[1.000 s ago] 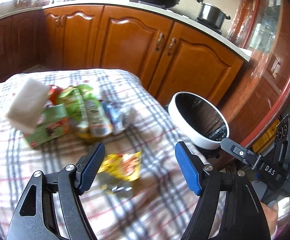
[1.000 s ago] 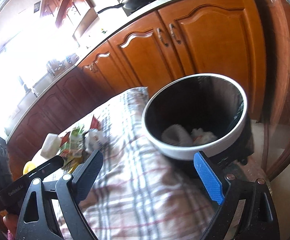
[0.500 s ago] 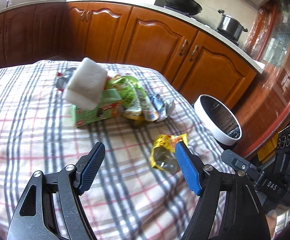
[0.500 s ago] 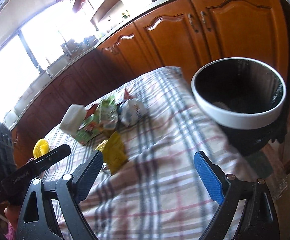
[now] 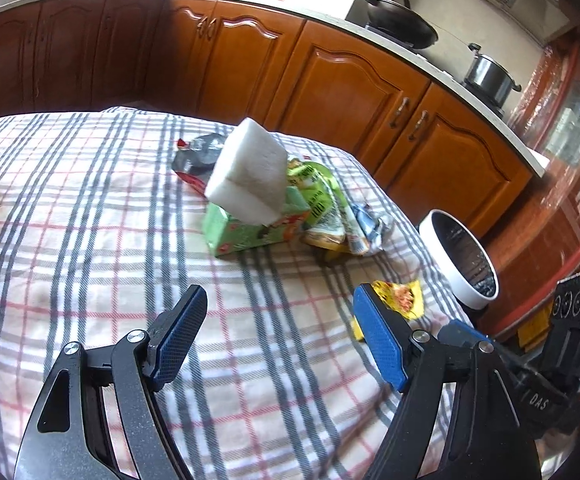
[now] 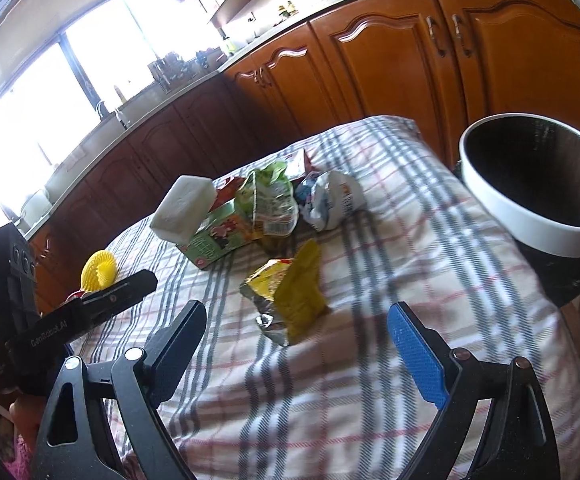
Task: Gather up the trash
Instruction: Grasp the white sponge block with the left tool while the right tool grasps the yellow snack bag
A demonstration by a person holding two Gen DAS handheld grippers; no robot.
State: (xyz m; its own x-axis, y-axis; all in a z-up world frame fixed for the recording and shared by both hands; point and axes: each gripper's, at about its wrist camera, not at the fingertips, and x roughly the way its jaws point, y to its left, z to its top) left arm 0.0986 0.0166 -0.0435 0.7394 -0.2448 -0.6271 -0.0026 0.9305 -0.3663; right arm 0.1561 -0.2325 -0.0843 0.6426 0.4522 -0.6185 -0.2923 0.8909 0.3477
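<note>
My checked tablecloth (image 6: 430, 264) carries the litter beside the bin (image 6: 538, 232) for short drops. My 2 grippers, right gripper (image 6: 296, 346) spread, left gripper (image 5: 277, 336) opening, are empty; yellow wrapper (image 6: 294, 296) lies ahead, nearest.

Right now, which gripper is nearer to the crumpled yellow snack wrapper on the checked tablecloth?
Right. The crumpled yellow snack wrapper lies just ahead between the open right gripper fingers; the left gripper, jaws opening and empty, has it beside its right finger.
</note>
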